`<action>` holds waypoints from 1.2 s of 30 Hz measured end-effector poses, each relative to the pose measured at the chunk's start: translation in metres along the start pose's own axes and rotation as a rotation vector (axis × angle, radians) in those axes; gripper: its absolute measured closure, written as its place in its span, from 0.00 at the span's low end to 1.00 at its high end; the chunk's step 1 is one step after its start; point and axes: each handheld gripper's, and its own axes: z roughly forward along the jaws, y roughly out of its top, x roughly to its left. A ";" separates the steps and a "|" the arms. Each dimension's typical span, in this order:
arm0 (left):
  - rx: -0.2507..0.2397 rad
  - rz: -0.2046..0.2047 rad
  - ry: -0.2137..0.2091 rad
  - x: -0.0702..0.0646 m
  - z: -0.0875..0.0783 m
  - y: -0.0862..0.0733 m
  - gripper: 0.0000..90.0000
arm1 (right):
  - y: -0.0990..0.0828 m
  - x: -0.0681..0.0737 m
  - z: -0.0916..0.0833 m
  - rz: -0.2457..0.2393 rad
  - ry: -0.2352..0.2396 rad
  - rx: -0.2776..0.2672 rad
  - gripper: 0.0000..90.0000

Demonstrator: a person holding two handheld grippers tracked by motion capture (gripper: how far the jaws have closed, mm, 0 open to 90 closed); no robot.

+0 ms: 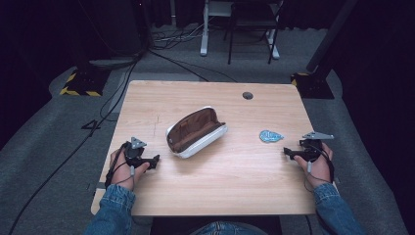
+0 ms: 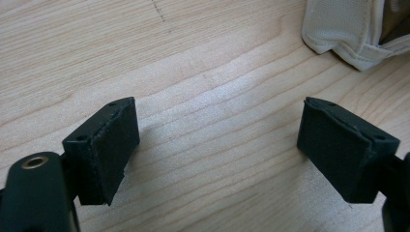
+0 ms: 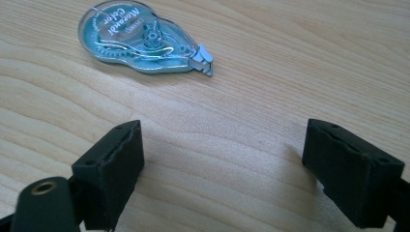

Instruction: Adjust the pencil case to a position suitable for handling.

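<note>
Blue denim sleeves come in at the near edge of the counter [image 1: 210, 191], and each hand holds a pair of tongs. Both pairs rest low on the wood, one at each side. On the left tongs [image 1: 154, 160] the jaws stand wide apart with only bare wood between them. It is the same with the right tongs [image 1: 287, 152]: spread wide and holding nothing.

Just past the right tongs lies a small see-through blue correction tape roller [image 3: 145, 46]. It lies flat on the wood, near the jaws but not touching them.

A bit farther in, toward the middle of the counter, sits a white pencil case [image 1: 196, 132]. It is unzipped and gapes open, with a brown lining inside. I can see nothing in it, though its deep part is dark. One pale corner of it [image 2: 338, 29] lies just ahead of the left tongs.

My guess is that the work is only at its start: nothing is picked up yet. Next, the right tongs would need to slide forward around the roller and squeeze its thin sides, while the left tongs steady the case.
</note>
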 end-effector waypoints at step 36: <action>-0.151 0.008 -0.095 -0.016 -0.046 0.043 0.33 | 0.000 0.000 0.000 -0.005 0.002 -0.001 0.17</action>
